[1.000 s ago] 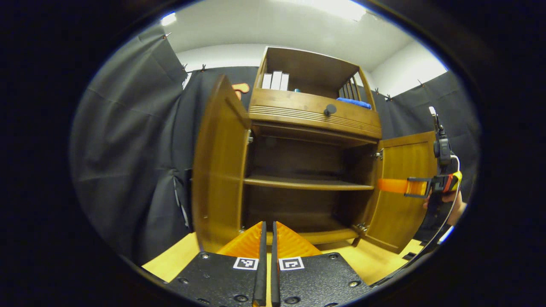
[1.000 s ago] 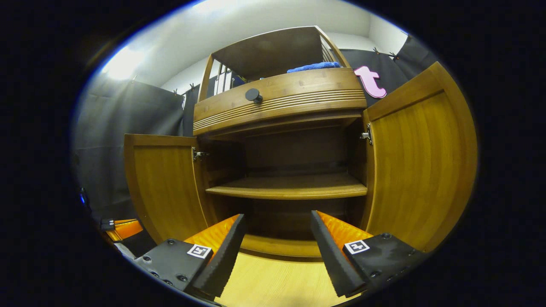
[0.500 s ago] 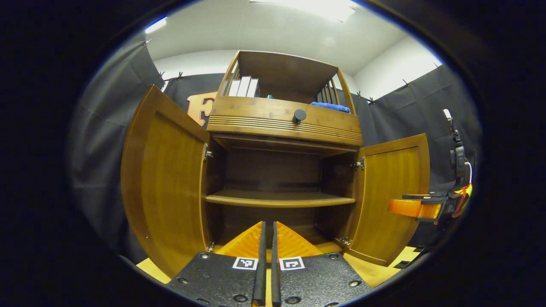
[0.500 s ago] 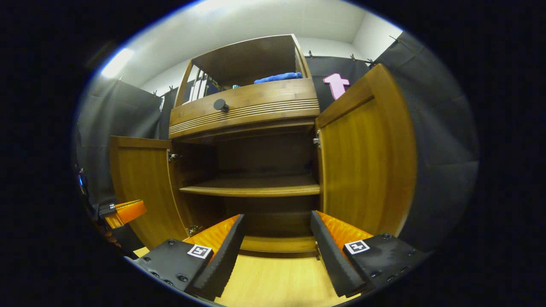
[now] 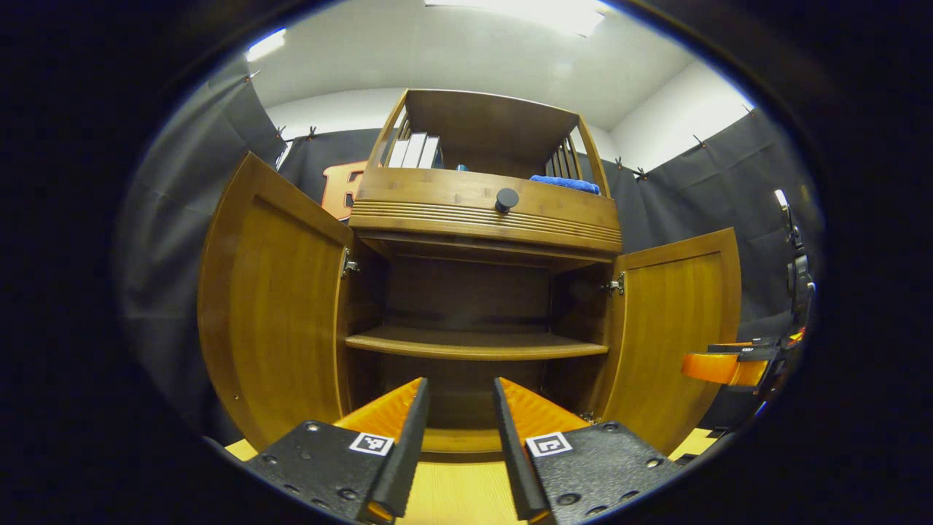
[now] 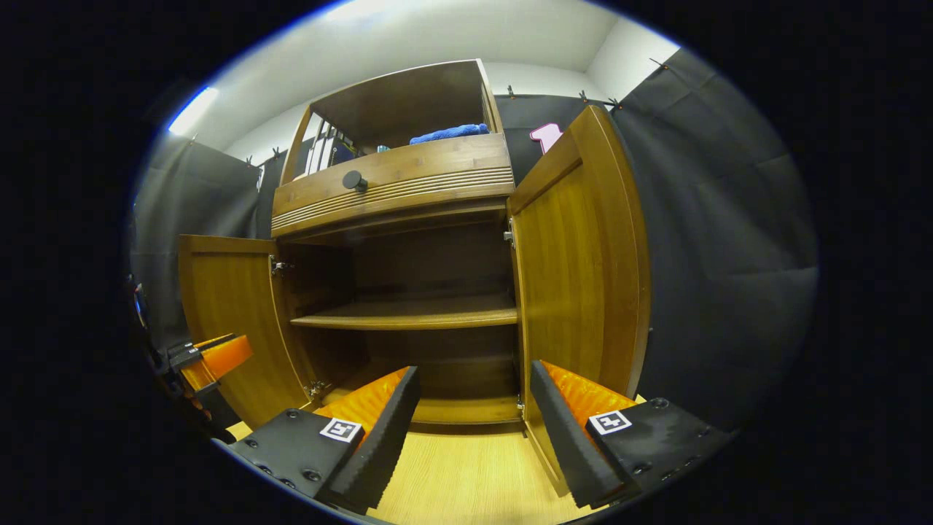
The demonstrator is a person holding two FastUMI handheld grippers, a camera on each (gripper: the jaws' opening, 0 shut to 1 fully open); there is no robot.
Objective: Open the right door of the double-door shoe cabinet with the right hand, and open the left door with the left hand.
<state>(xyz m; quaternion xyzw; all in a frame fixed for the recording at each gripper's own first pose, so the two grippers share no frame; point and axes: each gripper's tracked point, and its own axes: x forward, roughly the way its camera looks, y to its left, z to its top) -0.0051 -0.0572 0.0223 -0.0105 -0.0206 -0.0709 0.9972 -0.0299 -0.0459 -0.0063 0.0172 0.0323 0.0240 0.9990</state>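
My left hand-held gripper (image 5: pixel 458 445) and right hand-held gripper (image 6: pixel 474 430) hang released; the stiff left door (image 5: pixel 273 321) at 9 o'clock and right door (image 6: pixel 579 270) at 3 swing lightly from their free edges.

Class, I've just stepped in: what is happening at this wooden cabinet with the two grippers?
A person holds a gripper in each hand in front of the shoe cabinet. Both doors stand open: the left door and the right door. The inner shelf is bare. The left gripper and the right gripper are open, holding nothing and apart from the doors.
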